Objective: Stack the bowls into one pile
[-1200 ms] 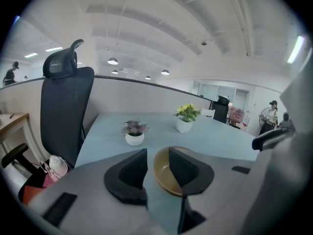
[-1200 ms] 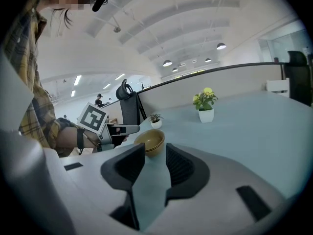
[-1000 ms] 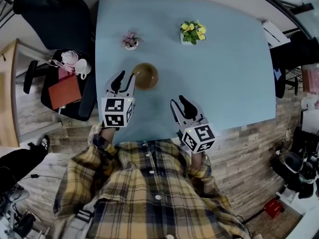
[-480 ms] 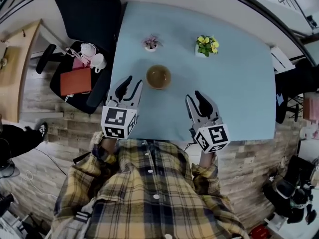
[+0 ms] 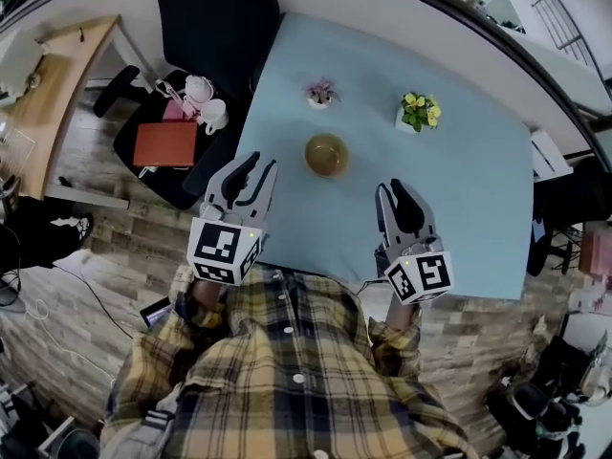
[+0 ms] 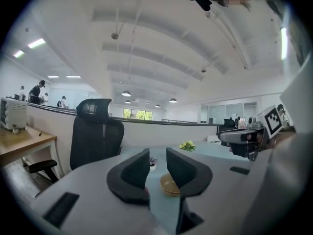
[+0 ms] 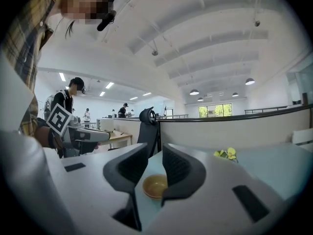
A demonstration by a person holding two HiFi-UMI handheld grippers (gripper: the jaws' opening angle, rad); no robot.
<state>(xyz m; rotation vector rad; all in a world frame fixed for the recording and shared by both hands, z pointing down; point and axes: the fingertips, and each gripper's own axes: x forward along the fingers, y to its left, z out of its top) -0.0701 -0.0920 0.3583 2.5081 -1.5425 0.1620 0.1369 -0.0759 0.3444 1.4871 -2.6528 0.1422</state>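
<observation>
1. Light-blue table [image 5: 459, 161] carries a tan bowl [image 5: 326, 155], which sits left of the table's middle, well beyond both grippers.
2. Behind the bowl stand a small pink-flowered pot [image 5: 319, 94] and, to its right, a yellow-flowered pot [image 5: 419, 112]. Both stand apart from the bowl.
3. A black chair [image 5: 215, 17] stands at the table's far left corner. A second seat beside the left edge holds a red book [image 5: 165, 143] and white cups [image 5: 206, 103].
4. The left gripper [image 5: 260, 163] hangs over the table's near left edge, and the right gripper [image 5: 394, 187] over the near edge further right. Only bare tabletop lies between them and the bowl.
5. Both grippers' jaws are drawing together with nothing between them. In each gripper view the bowl shows through the gap, far off on the table.
6. Only the head view shows the plaid shirt [image 5: 287, 371], the book and the cups.
7. The left gripper view shows the right gripper at its right edge and a wooden desk [image 6: 19, 146] at its left.
8. The right gripper view shows the left gripper at its left, with people standing far behind it.
9. In the left gripper view the bowl's side shows banded rims, as of nested bowls; how many I cannot tell.
10. The bowl sits upright with its mouth up. It is round, so it has no long axis.
</observation>
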